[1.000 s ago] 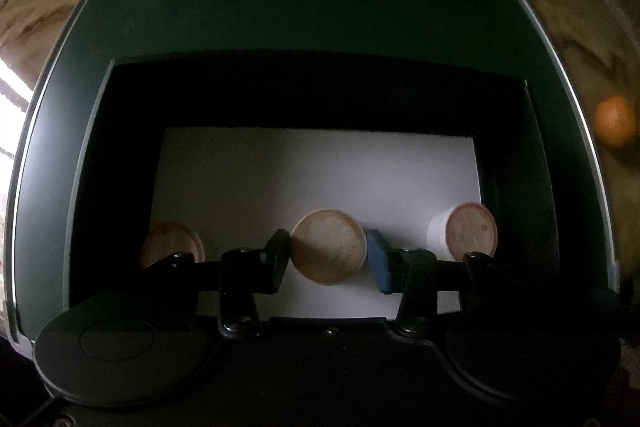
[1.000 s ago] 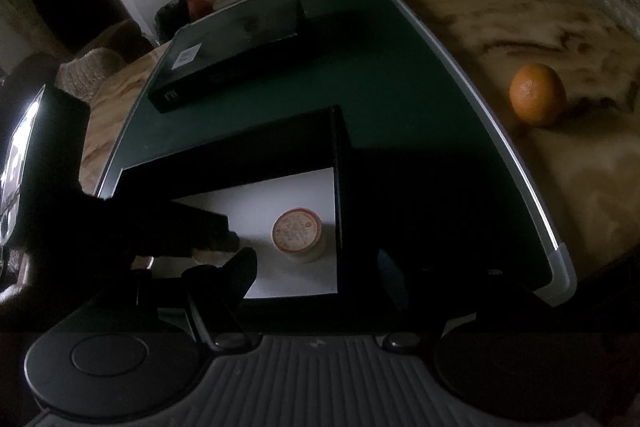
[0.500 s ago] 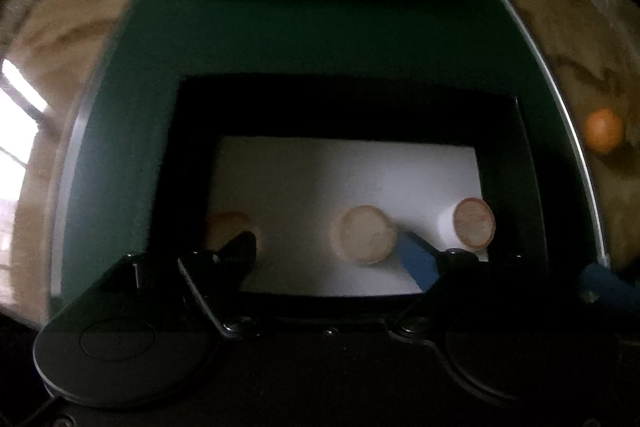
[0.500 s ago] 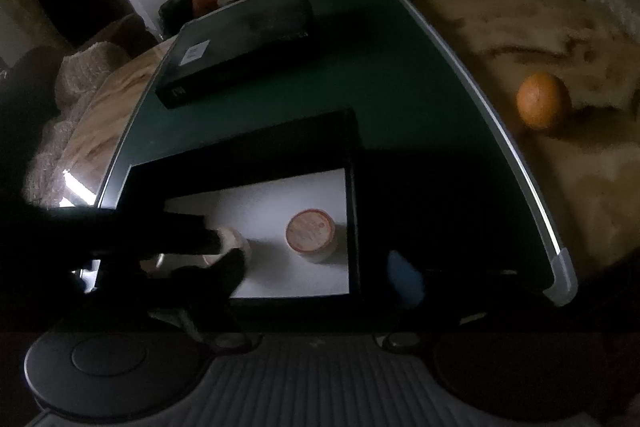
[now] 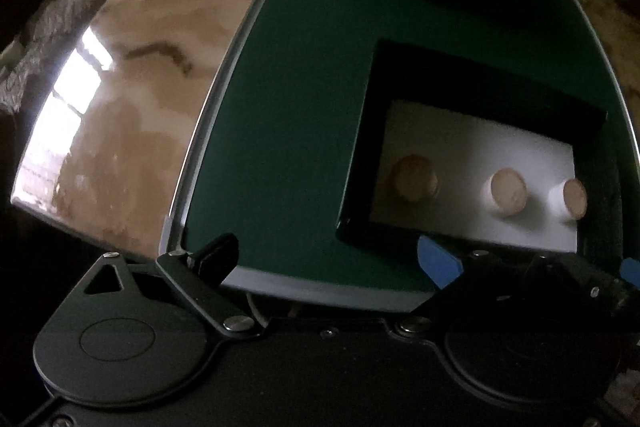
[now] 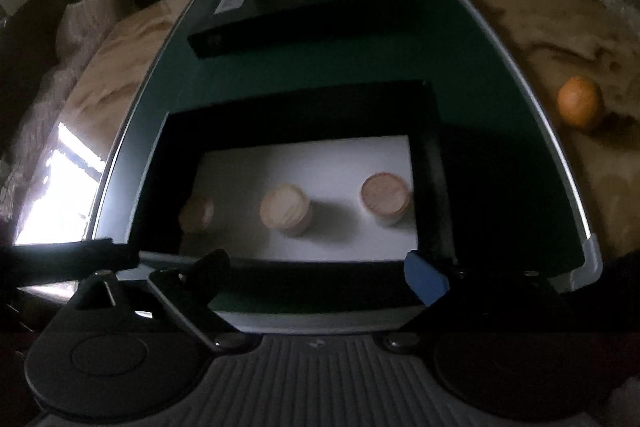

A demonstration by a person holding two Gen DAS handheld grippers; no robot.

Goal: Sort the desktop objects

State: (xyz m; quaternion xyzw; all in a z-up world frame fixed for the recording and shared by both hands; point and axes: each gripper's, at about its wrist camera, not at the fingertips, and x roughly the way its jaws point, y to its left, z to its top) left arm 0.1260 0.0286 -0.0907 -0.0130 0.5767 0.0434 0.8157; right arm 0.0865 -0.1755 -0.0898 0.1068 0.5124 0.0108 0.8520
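Three small white cups with tan lids stand in a row inside a black open box (image 6: 434,163) with a white floor: left cup (image 6: 197,213), middle cup (image 6: 285,210), right cup (image 6: 386,194). The same cups show in the left wrist view (image 5: 414,178), (image 5: 507,187), (image 5: 573,199), in the box (image 5: 360,163). My left gripper (image 5: 332,261) is open and empty, above the green mat's near edge, left of the box. My right gripper (image 6: 318,273) is open and empty, above the box's near wall.
The box sits on a green mat (image 6: 460,67) over a marbled brown table (image 5: 132,99). A long black box (image 6: 288,15) lies at the mat's far end. An orange (image 6: 580,101) lies on the table, right of the mat.
My left gripper has opened, let go of the middle cup in the box, and pulled back to the left. My right gripper has swung left over the box.
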